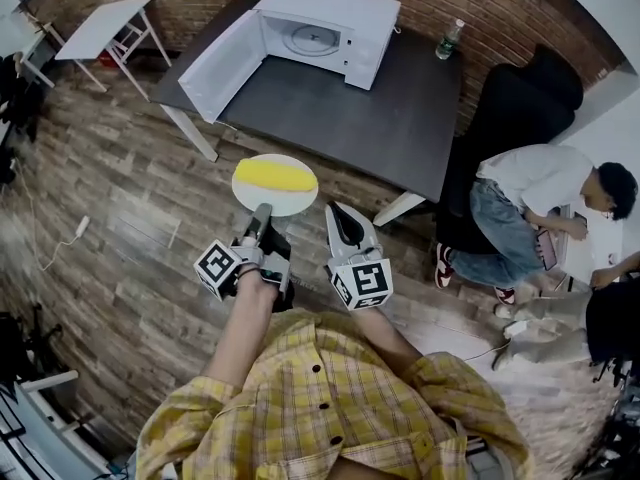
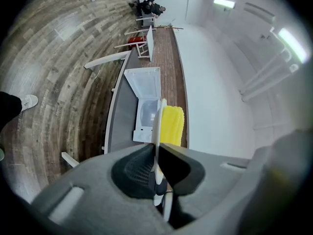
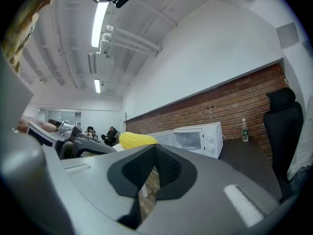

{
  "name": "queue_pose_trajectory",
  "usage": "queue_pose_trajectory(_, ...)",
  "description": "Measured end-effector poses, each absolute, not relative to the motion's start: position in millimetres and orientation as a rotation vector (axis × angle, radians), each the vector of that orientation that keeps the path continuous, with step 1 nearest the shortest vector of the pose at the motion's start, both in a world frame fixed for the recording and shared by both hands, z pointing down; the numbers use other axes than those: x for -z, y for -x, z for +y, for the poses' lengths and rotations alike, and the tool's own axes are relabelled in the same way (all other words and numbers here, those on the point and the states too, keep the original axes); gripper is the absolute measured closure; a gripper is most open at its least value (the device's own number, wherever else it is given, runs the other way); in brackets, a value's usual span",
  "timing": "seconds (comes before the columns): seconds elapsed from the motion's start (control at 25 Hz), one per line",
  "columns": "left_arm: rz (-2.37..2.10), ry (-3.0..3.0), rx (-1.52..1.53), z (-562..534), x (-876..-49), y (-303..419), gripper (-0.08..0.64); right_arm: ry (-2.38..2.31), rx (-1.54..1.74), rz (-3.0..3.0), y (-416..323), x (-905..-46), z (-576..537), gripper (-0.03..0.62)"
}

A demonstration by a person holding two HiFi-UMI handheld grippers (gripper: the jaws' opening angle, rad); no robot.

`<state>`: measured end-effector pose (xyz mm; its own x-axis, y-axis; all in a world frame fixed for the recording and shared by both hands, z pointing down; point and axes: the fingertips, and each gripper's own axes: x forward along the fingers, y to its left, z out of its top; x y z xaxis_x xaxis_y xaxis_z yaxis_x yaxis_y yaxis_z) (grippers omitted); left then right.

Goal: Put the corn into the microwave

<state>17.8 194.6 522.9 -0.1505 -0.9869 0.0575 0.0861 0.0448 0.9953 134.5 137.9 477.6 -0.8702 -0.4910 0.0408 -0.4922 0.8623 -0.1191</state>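
Observation:
A yellow corn cob (image 1: 275, 176) lies on a white plate (image 1: 246, 190) held out over the wooden floor, short of the table. My left gripper (image 1: 262, 214) is shut on the plate's near rim. In the left gripper view the plate (image 2: 157, 124) stands edge-on between the jaws with the corn (image 2: 172, 125) beside it. My right gripper (image 1: 343, 218) is beside it on the right, shut and holding nothing; the right gripper view shows the corn (image 3: 137, 140) just left of its jaws. The white microwave (image 1: 322, 30) stands on the dark table (image 1: 385, 123), its door (image 1: 222, 63) swung wide open.
A plastic bottle (image 1: 450, 38) stands at the table's far right corner by the brick wall. A black chair (image 1: 525, 98) and a seated person (image 1: 540, 198) are right of the table. A small white table (image 1: 105, 26) stands far left. A cable lies on the floor at left.

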Motion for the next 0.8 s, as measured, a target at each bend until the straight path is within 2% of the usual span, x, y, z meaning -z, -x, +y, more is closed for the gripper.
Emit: queue_pose_trajectory(0.8, -1.187, -1.105, 1.151, 80.3, -512.6, 126.9, 0.534, -1.044, -0.228, -2.955, 8.7, -461.7, 32.6, 0.594)
